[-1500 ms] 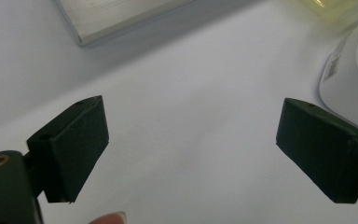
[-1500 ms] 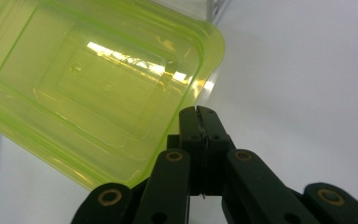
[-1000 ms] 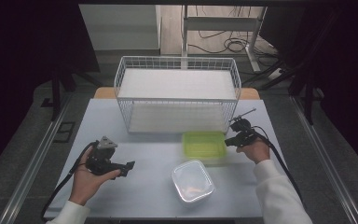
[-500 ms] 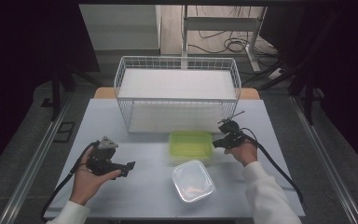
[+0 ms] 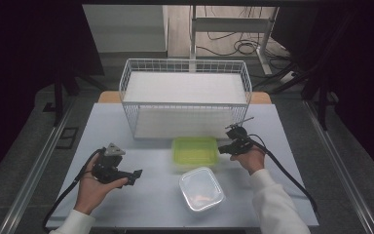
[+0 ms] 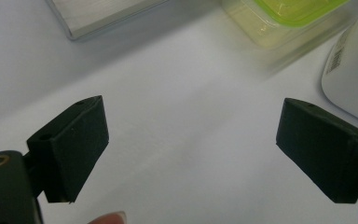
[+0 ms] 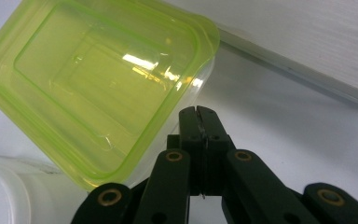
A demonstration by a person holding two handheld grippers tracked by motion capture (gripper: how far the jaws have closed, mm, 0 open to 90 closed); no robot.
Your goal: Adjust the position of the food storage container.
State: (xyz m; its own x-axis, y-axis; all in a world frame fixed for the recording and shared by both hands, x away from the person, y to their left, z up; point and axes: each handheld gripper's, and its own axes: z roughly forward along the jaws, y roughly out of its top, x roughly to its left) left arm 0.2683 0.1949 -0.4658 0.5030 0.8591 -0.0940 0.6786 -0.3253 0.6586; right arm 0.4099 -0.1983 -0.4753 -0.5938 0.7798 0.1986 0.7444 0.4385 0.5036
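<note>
Now right claw [image 5: 222, 150] clenched touching green container [image 5: 195, 151] edge; left claw [image 5: 135, 175] released on bare table [image 5: 102, 122]

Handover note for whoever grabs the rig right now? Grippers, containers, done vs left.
Left gripper: open, holding nothing, low over the table left of the containers.
Right gripper: jaws shut, tips pressed at the right edge of the green-lidded container; whether they pinch the rim is unclear.
Clear container sits just in front of the green one, wire basket behind.
Done: both containers stand on the table.
Left: probably finish placing the green one, then handle the clear one.
</note>
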